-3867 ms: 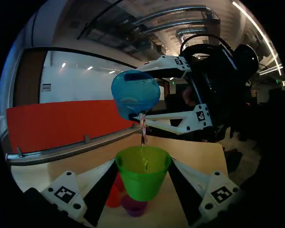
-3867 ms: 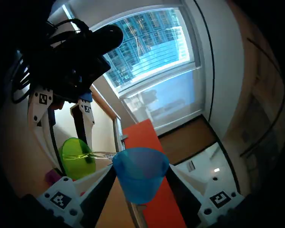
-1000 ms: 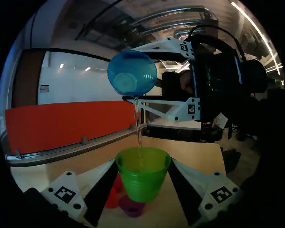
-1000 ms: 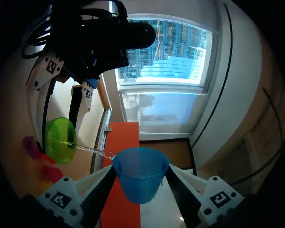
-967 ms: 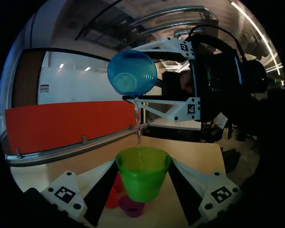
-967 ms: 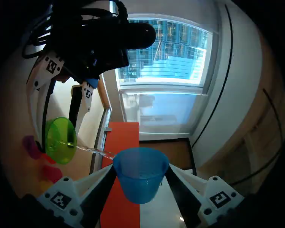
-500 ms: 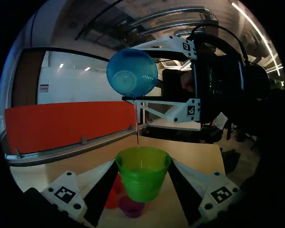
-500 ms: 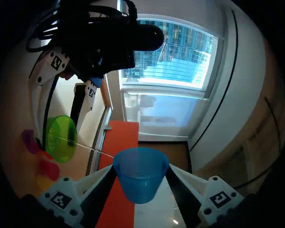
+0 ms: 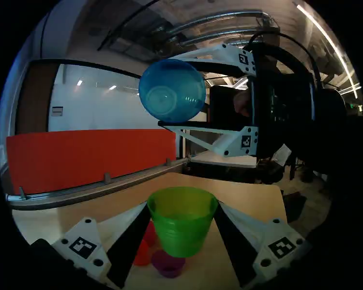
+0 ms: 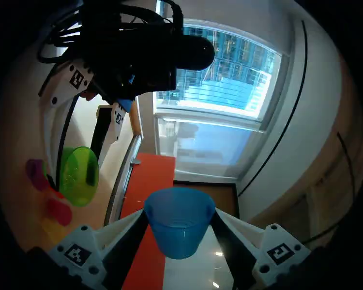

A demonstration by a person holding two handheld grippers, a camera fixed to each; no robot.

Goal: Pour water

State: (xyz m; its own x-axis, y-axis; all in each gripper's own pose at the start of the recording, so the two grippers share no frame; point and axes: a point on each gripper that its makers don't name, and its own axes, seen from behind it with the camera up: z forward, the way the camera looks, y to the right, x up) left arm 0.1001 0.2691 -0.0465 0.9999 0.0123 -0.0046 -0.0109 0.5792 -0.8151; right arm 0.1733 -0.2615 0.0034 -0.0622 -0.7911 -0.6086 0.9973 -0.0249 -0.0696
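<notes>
The thin thread of water that ran half a second ago from the blue cup into the green cup is gone now; between the two cups I see only air. The blue cup hangs above the green cup, tipped far over, and the right tongs are clamped on its sides. The left tongs are clamped on the green cup and hold it upright over the tabletop, with some water inside it. Below the green cup, a red cup and a purple cup stand on the tabletop. I judge that the blue cup is empty or almost so, and the pouring is finished. What is left is to turn the blue cup upright and set both cups down. A last drop may fall, so the blue cup should turn back while above the green cup.
</notes>
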